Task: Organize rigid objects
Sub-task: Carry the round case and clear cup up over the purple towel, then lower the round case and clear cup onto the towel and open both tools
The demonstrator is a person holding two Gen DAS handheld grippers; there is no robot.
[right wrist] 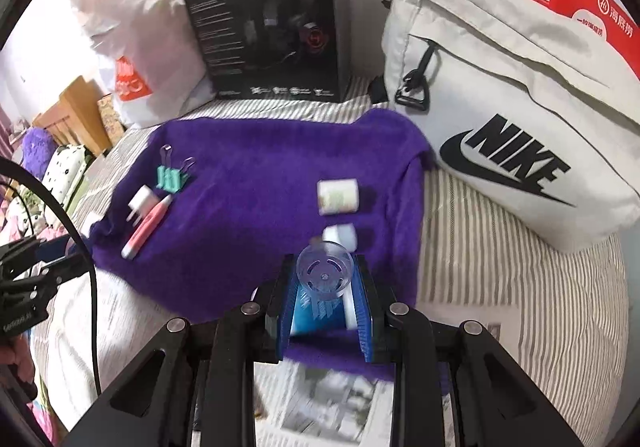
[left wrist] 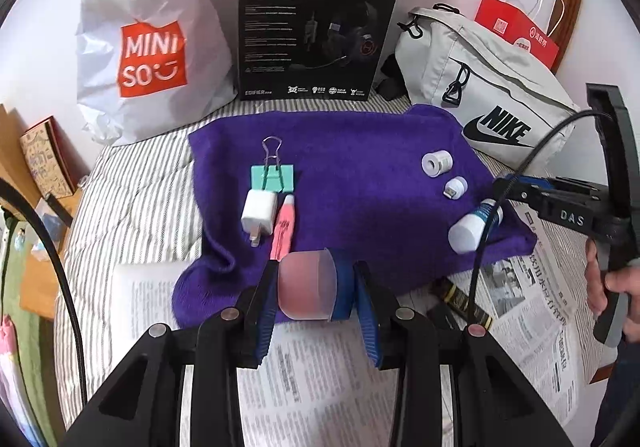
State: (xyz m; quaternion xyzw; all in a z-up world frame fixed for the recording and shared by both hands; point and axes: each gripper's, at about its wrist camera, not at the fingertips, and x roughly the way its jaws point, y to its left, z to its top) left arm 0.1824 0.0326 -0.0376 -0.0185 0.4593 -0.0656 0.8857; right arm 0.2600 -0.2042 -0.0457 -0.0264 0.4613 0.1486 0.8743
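A purple towel (left wrist: 360,175) lies on the striped bed. On it sit a teal binder clip (left wrist: 272,175), a white charger plug (left wrist: 258,213), a pink highlighter (left wrist: 283,227), a white spool (left wrist: 436,163) and a small white USB adapter (left wrist: 455,187). My left gripper (left wrist: 314,287) is shut on a frosted translucent cap (left wrist: 306,287) at the towel's near edge. My right gripper (right wrist: 324,283) is shut on a blue-and-white glue bottle (right wrist: 322,287), also seen in the left wrist view (left wrist: 474,225), held over the towel's right edge. The spool (right wrist: 338,197) and adapter (right wrist: 340,237) lie just beyond it.
A white Miniso bag (left wrist: 148,55), a black headset box (left wrist: 316,27), a grey Nike bag (left wrist: 488,87) and a red paper bag (left wrist: 516,31) stand along the back. Newspaper (left wrist: 532,287) lies at the near right; a printed sheet (left wrist: 148,299) lies at the left.
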